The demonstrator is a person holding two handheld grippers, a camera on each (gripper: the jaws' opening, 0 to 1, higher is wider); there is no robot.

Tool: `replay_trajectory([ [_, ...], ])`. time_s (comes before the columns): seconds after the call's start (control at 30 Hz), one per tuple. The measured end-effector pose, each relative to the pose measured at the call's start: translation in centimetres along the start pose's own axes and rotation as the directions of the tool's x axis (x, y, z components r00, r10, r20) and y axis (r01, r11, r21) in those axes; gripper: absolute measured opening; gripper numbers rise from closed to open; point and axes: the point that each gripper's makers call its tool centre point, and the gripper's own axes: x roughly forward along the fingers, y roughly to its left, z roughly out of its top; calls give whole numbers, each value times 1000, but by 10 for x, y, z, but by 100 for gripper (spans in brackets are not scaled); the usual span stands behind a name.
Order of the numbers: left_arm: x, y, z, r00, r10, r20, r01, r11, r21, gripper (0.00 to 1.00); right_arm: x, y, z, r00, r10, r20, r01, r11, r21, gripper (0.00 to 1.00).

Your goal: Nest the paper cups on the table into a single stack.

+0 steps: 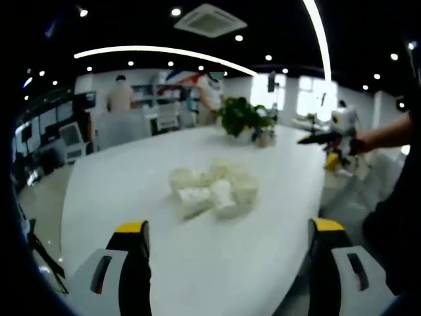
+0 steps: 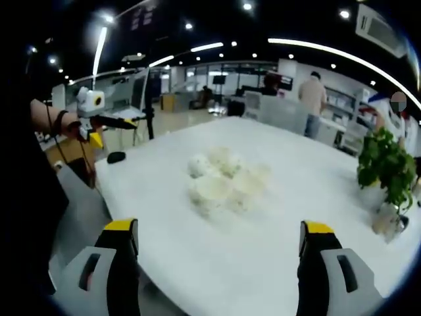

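Note:
Several pale paper cups lie in a loose cluster near the middle of the white table; most rest on their sides. The same cluster of cups sits mid-table in the right gripper view. My left gripper is open, its jaws spread wide well short of the cups and holding nothing. My right gripper is open too, jaws apart over the near table edge, with nothing between them. In each view the other gripper shows, held up beside the table: the right gripper and the left gripper.
A potted green plant stands at the far end of the table, and the same plant is at the right. A small dark object lies near the table's left edge. People stand by desks in the background.

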Motion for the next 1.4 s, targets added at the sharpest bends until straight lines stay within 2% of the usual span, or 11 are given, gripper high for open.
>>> replay_trajectory([
  [0.1,0,0,3,1000,-2,13,2,1000,5,99,1,-1,0,1000,-2,-3,2,1000,0,100],
  [0.53,1,3,2,1000,4,6,-4,1000,-4,99,3,-1,0,1000,-6,-13,6,1000,-2,100],
  [0.7,3,1,2,1000,-16,1,16,1000,19,99,5,-1,4,1000,-11,-12,11,1000,-12,100],
  [0.87,3,-1,6,1000,-18,14,18,999,27,99,6,1,0,1000,-20,-17,20,1000,-11,100],
  [1.0,3,-1,3,1000,-22,-2,22,999,27,99,7,2,-4,1000,-23,-19,23,1000,-2,100],
  [1.4,-4,6,2,1000,6,-1,-6,1000,13,99,13,1,-3,999,-35,3,35,999,-12,99],
])
